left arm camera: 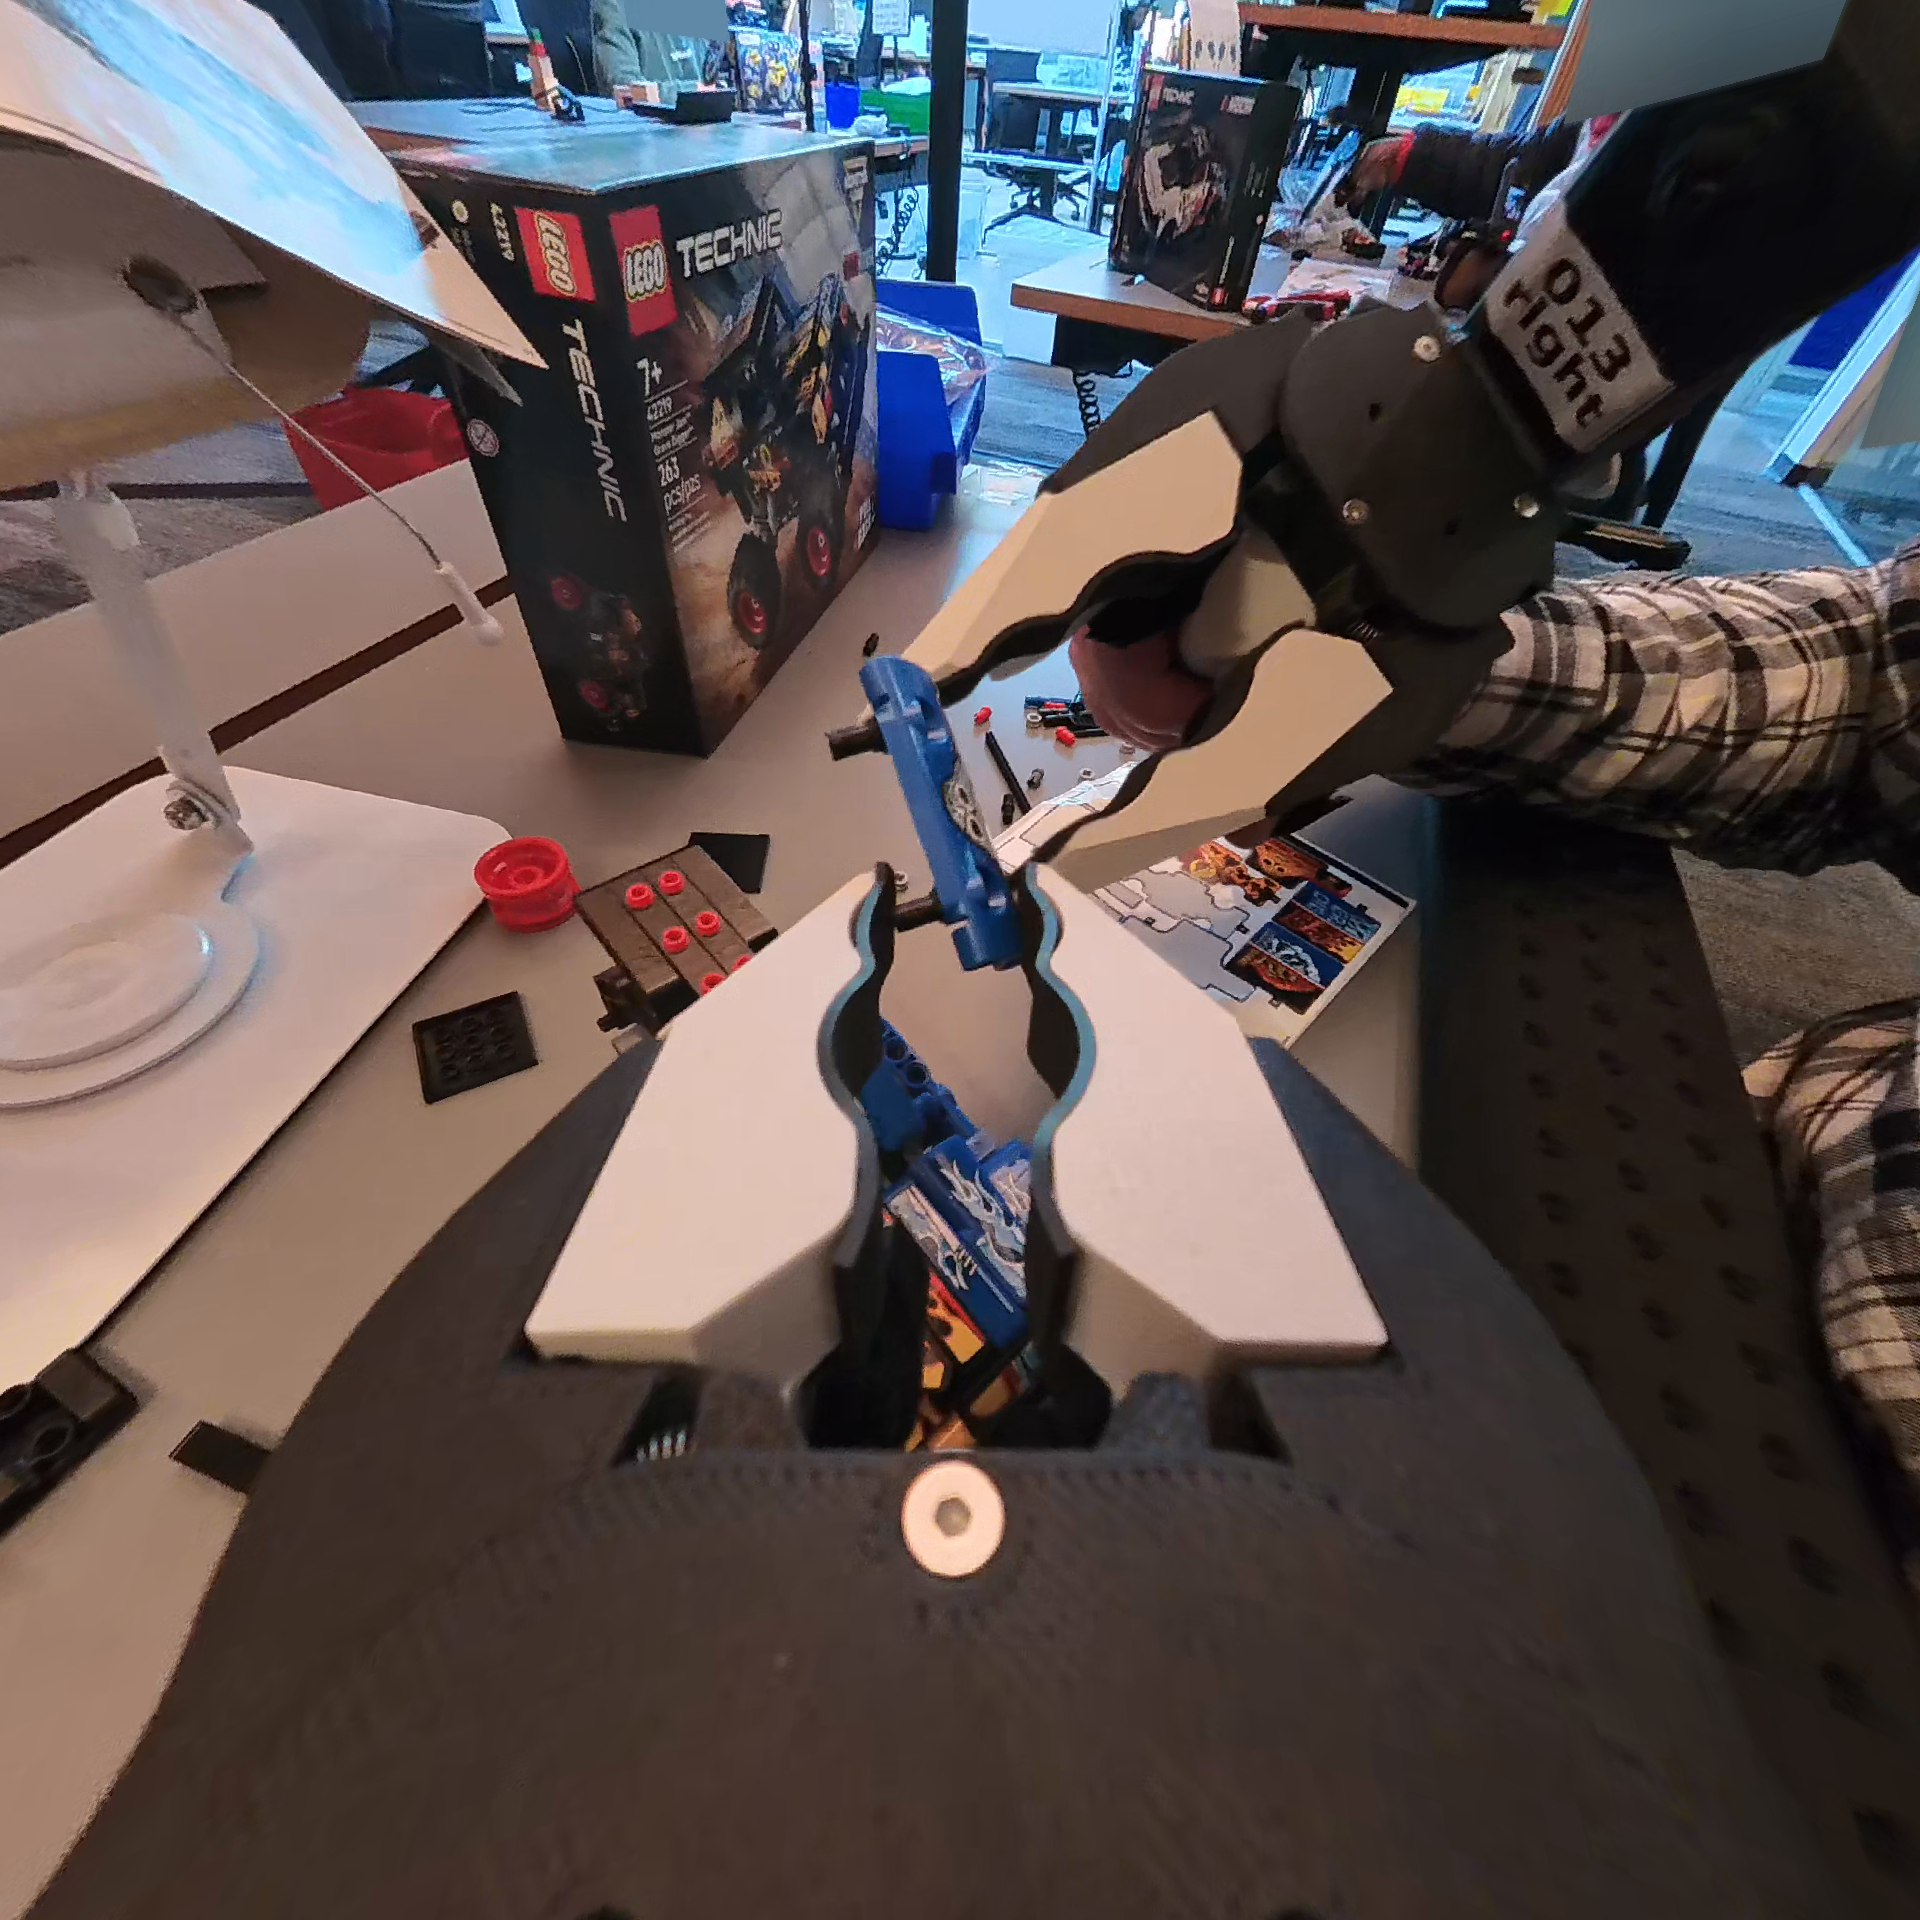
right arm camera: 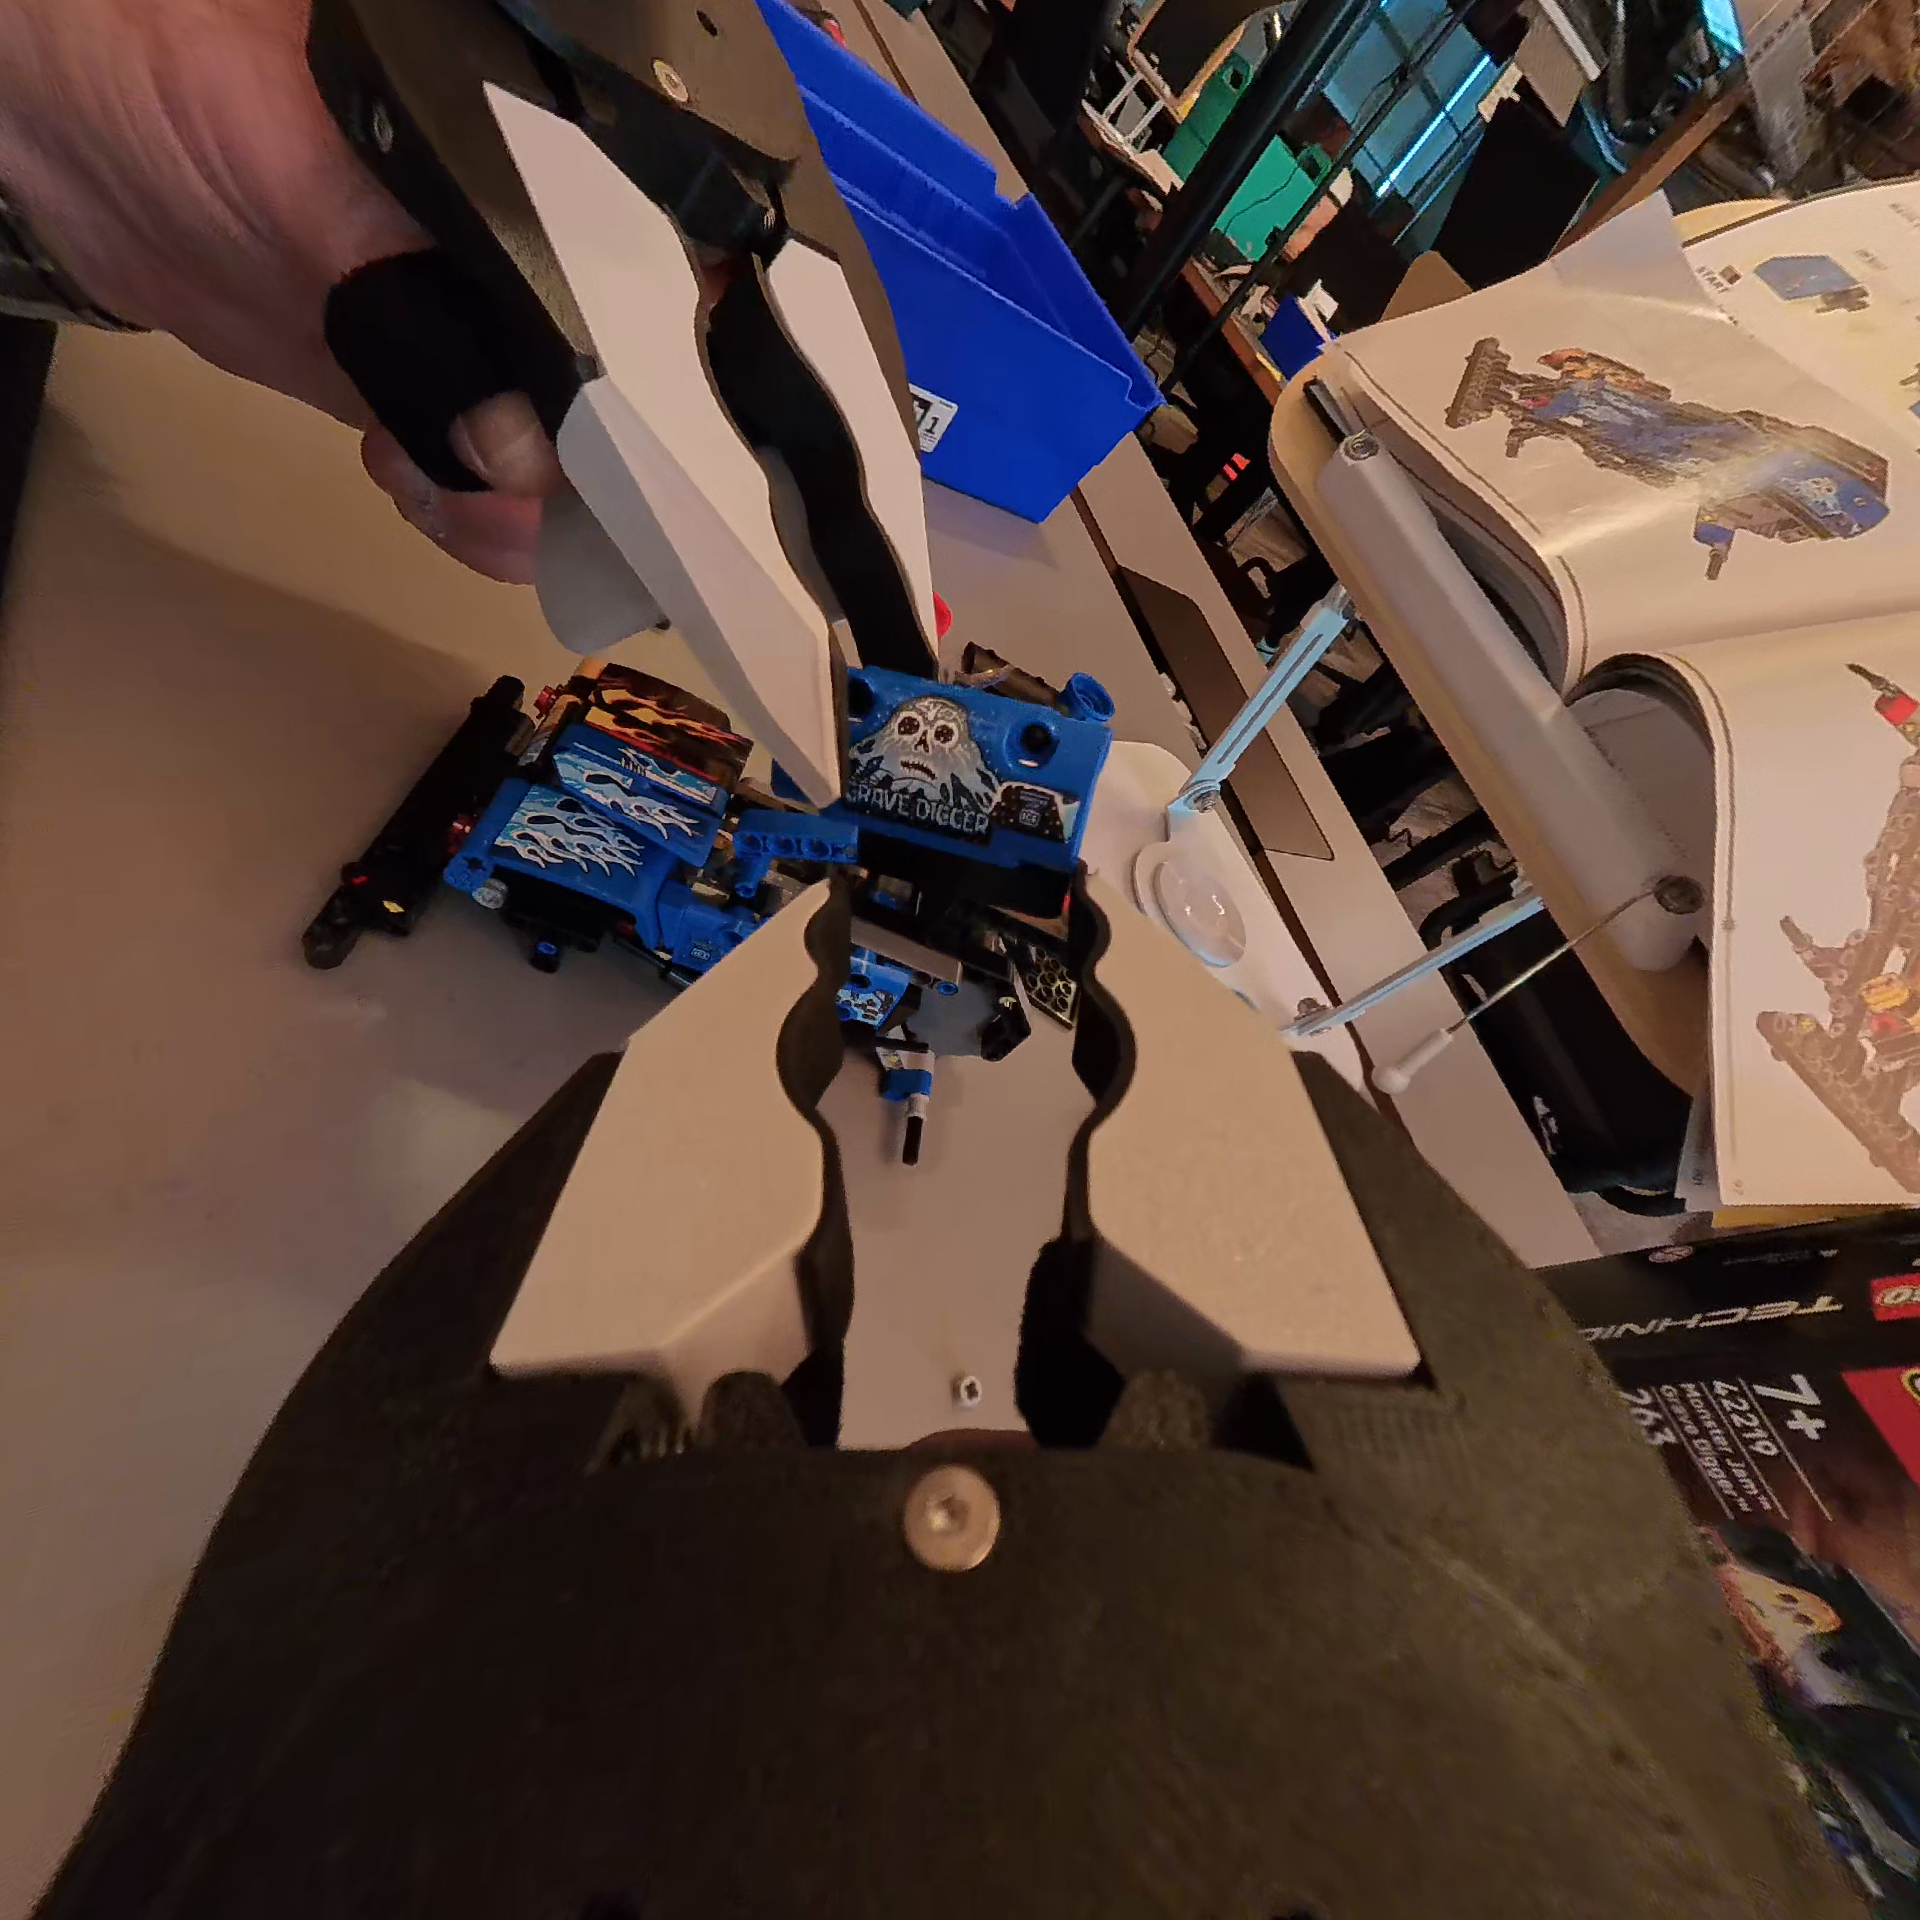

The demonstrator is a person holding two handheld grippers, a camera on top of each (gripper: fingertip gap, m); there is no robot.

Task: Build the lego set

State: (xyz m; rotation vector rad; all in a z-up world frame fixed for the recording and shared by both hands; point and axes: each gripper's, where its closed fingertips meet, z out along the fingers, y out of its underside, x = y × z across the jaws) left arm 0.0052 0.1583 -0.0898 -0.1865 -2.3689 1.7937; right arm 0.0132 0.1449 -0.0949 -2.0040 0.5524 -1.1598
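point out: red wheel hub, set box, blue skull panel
red wheel hub (left arm camera: 527,883), left wrist view, front rim face
set box (left arm camera: 686,468), left wrist view, front printed face
blue skull panel (right arm camera: 961,769), right wrist view, printed face

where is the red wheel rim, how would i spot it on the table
Find the tall dark set box standing on the grey table. In front of it, beside the white stand base, lies the red wheel rim. It sits just left of a black block with small red pins, and it is the only round, ribbed, all-red piece, larger than those pins.
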